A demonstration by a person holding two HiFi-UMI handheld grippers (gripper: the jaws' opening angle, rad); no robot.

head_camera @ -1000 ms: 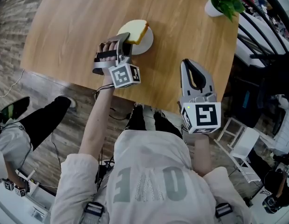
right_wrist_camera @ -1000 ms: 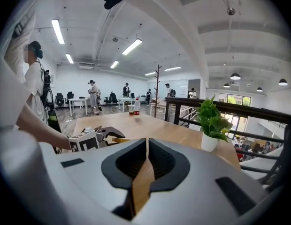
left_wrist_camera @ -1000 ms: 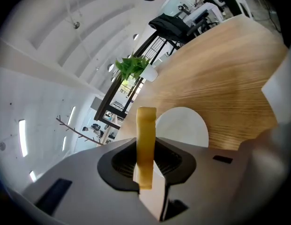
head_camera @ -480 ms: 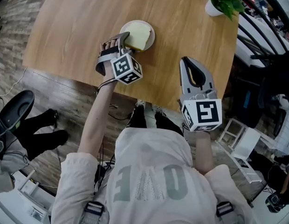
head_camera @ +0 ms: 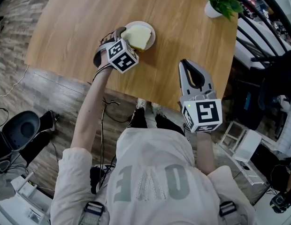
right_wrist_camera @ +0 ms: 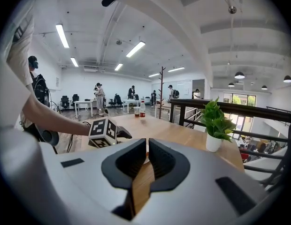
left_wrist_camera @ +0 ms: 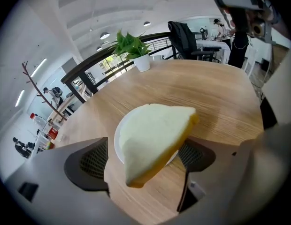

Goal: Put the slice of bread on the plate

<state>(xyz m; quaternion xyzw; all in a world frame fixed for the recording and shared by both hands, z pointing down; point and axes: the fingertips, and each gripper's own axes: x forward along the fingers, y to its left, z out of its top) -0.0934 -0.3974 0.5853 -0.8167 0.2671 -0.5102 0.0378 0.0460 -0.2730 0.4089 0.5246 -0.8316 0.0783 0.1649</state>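
The pale, yellow-crusted slice of bread (head_camera: 137, 35) lies on the small round white plate (head_camera: 152, 31) on the light wooden surface (head_camera: 80, 18), one corner overhanging the rim at about 8 o'clock, so the placing looks all but done. The left gripper (left_wrist_camera: 144, 165) has just been spreading its fingers (left_wrist_camera: 91, 162) wide, and that corner sits between them unpinched (only backing away seems left). The right gripper (right_wrist_camera: 147, 158) waits well apart at the plate's 4 o'clock, fingers together on nothing.

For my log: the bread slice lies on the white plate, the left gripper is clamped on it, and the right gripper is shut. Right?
Not clamped: in the left gripper view the jaws of the left gripper have just been opening and stand apart, either side of the bread slice. It does lie on the white plate, and the right gripper is shut.
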